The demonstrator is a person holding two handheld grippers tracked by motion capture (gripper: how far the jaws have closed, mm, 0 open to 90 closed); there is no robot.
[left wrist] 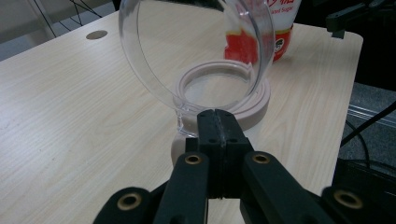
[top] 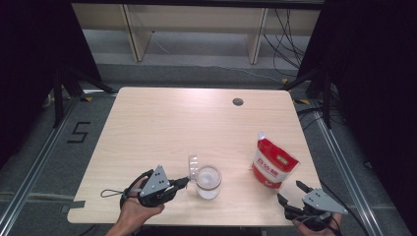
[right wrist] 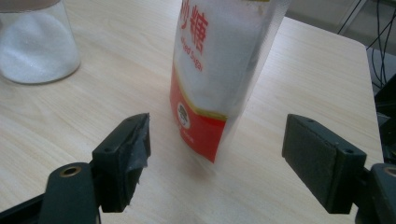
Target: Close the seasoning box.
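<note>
A clear jar (top: 208,183) holding white granules stands near the table's front edge, its round clear lid (top: 193,164) flipped upright on the left side. My left gripper (top: 185,181) is shut, its tips against the jar's rim at the foot of the lid. In the left gripper view the lid (left wrist: 187,42) rises just beyond my gripper (left wrist: 219,122), over the pinkish rim (left wrist: 259,105); whether anything is pinched I cannot tell. A red and white sugar bag (top: 273,164) stands to the right. My right gripper (top: 287,191) is open just short of the bag (right wrist: 219,60), jaws wide and empty.
The wooden table (top: 162,128) has a small round hole (top: 238,102) at the back. Its right edge runs close behind the bag. Black cables lie on the floor beyond the far right corner. The jar (right wrist: 37,46) sits left of the bag in the right gripper view.
</note>
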